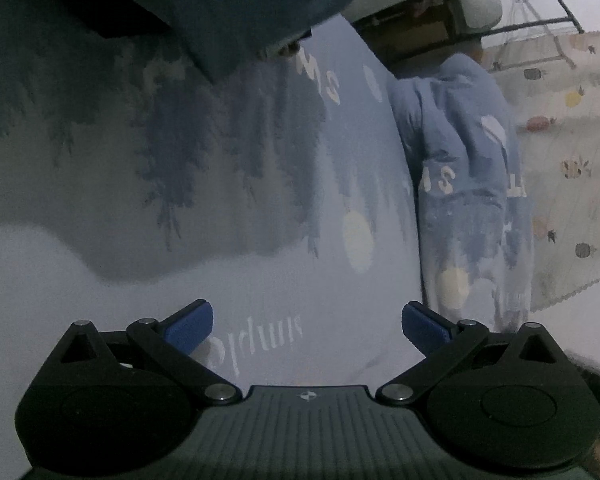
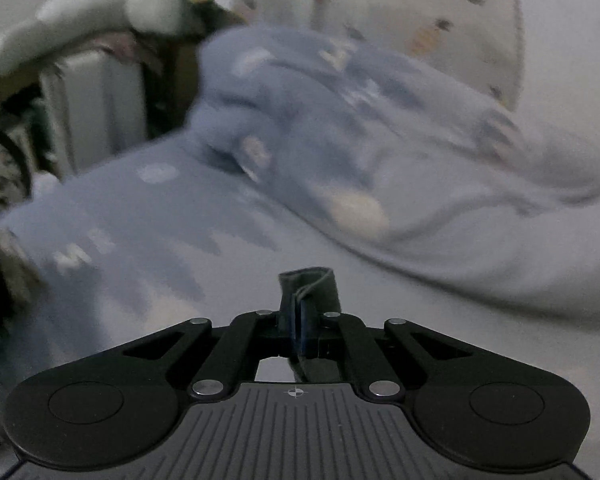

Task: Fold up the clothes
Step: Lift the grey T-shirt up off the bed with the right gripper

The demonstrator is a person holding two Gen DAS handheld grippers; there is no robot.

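Note:
In the left wrist view, a dark teal garment [image 1: 236,12] hangs in the air at the top, above a pale blue bedsheet [image 1: 284,184] printed with trees and letters. My left gripper [image 1: 307,326] stands open low over the sheet, nothing between its blue pads [image 1: 190,326]. In the right wrist view, my right gripper [image 2: 303,312] is shut on a dark folded fabric edge [image 2: 314,284] that sticks up past the fingertips and runs down behind them. The view is blurred by motion.
A bunched blue blanket [image 1: 460,152] [image 2: 340,128] lies on the bed beside the sheet. A cream cover with small fruit prints [image 1: 572,168] lies to the right. Past the bed edge stand furniture and a pale green cushion [image 2: 100,16].

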